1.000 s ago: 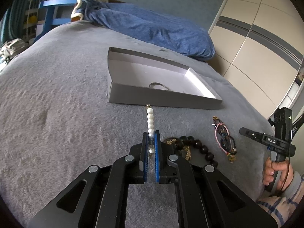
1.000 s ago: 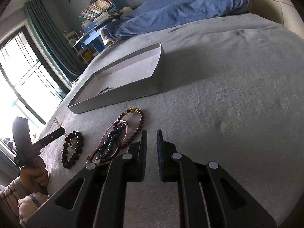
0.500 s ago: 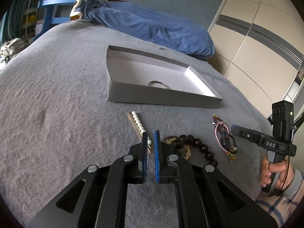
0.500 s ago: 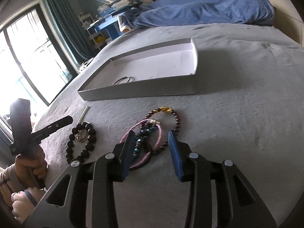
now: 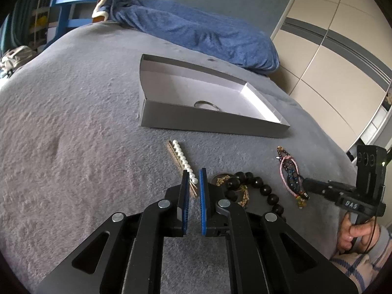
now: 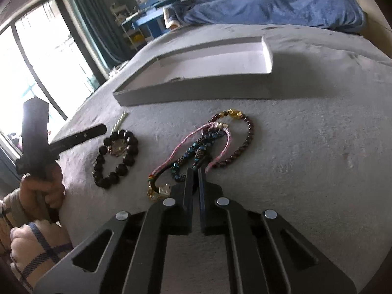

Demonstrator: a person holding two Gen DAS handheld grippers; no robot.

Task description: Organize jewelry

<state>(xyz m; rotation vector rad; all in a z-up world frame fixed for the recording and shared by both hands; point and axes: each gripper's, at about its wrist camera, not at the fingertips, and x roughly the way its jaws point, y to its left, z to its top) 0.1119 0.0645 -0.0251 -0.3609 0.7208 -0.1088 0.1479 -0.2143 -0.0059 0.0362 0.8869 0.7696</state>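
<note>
My left gripper (image 5: 194,174) is shut on the near end of a pearl hair clip (image 5: 181,154), which slants away to the left across the grey bedspread. To its right lies a dark wooden bead bracelet (image 5: 254,186). My right gripper (image 6: 196,171) is shut on the near end of a bracelet bundle (image 6: 203,142) of pink cord and blue beads. A garnet bead bracelet (image 6: 247,134) loops around that bundle. Beyond stands a shallow grey box (image 5: 213,122) holding a thin metal bangle (image 5: 207,104). The right wrist view also shows the left gripper (image 6: 104,128), the clip (image 6: 120,120) and the dark bracelet (image 6: 116,156).
A blue blanket (image 5: 208,39) lies bunched behind the box. Cream wardrobe doors (image 5: 330,61) stand to the right and a blue shelf (image 5: 71,5) at the far left. A bright window (image 6: 36,61) with curtains is on the left. A person's hand (image 5: 355,232) holds the right gripper's handle.
The pearl clip swung from pointing straight ahead to slanting left and low on the bed. The right gripper moved over the bracelets, opened wider, then shut on the bundle.
</note>
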